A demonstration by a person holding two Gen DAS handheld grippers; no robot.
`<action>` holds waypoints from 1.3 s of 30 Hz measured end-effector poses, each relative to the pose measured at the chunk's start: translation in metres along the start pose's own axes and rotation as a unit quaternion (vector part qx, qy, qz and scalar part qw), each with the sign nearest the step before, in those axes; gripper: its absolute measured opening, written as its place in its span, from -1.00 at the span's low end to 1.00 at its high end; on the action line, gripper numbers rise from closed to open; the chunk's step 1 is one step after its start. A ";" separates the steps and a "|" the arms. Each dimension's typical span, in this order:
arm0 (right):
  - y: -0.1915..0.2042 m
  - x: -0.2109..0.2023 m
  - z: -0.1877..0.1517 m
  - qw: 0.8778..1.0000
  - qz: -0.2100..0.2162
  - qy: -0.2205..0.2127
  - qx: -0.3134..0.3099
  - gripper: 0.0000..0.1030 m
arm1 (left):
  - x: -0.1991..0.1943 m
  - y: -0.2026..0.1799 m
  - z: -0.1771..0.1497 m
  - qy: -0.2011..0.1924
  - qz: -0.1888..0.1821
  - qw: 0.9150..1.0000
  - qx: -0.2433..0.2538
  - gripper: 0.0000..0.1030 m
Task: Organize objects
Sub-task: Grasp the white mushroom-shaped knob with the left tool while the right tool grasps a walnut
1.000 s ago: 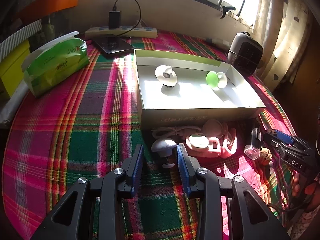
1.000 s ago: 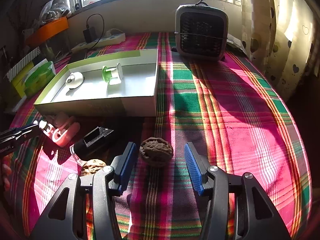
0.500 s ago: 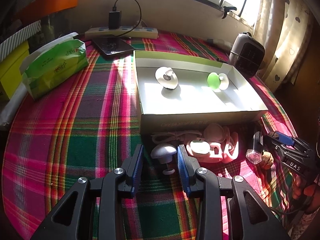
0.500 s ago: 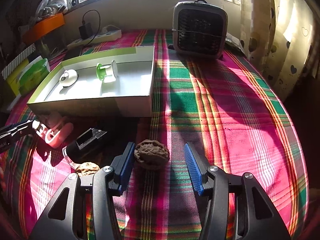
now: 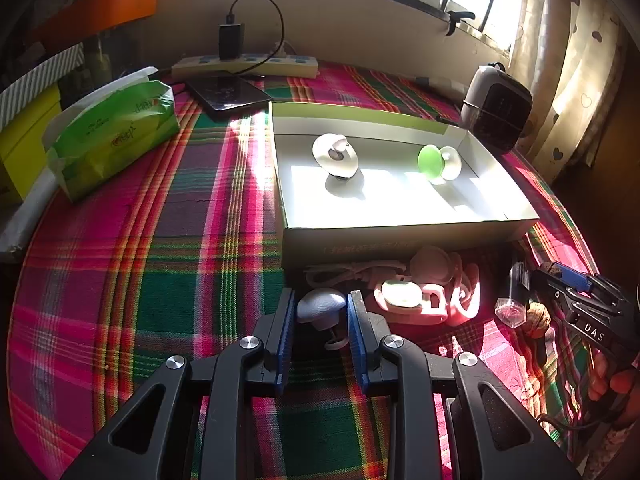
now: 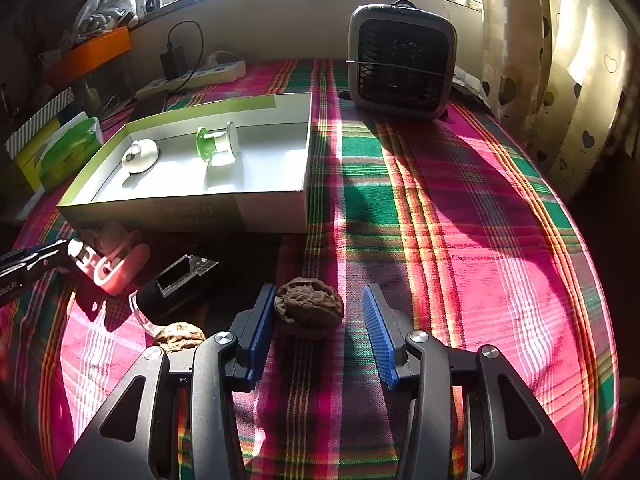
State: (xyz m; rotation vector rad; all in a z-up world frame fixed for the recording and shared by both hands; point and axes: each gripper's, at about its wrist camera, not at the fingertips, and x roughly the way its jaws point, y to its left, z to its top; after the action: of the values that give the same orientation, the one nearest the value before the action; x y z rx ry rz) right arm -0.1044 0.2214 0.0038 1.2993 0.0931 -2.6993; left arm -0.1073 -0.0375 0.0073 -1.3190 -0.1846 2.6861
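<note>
My left gripper [image 5: 320,304] has closed onto a small white suction hook [image 5: 321,306], which fills the gap between the pads on the plaid cloth. My right gripper [image 6: 318,300] is open around a brown walnut [image 6: 309,306] that touches the left pad; the right pad stands clear. A shallow white box [image 5: 400,222] holds a white suction hook [image 5: 335,155] and a green one [image 5: 436,162]; the box also shows in the right wrist view [image 6: 192,216]. A pink hook cluster [image 5: 424,300], a black lighter-like item [image 6: 176,284] and a second walnut [image 6: 180,336] lie in front of the box.
A green tissue pack [image 5: 112,132], a phone [image 5: 228,94] and a power strip [image 5: 244,66] sit at the back left. A small grey fan [image 6: 400,60] stands at the back right. Curtains [image 6: 560,60] hang beyond the round table's right edge.
My left gripper has moved forward and narrowed until its pads meet the small white hook. My right gripper has shifted so the walnut touches its left pad.
</note>
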 end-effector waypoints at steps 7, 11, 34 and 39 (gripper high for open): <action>0.003 0.000 -0.001 1.000 0.006 -0.002 -0.005 -0.34 | 0.000 0.000 0.000 0.000 0.000 1.000 0.000 -0.56; 0.002 -0.001 -0.001 1.000 0.008 -0.003 -0.003 -0.34 | 0.000 0.000 0.000 0.000 0.000 1.000 0.000 -0.56; 0.009 -0.014 0.009 1.000 0.017 -0.023 -0.007 -0.34 | -0.015 -0.007 0.012 -0.018 -0.015 1.000 0.006 -0.56; 0.011 -0.018 0.017 0.999 0.021 -0.032 -0.012 -0.34 | -0.019 -0.011 0.019 -0.025 -0.016 0.999 0.013 -0.56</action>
State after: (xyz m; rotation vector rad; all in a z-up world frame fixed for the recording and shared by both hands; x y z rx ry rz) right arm -0.1043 0.2105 0.0287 1.1939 0.0903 -2.6928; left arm -0.1104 -0.0315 0.0357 -1.2325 -0.1728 2.6867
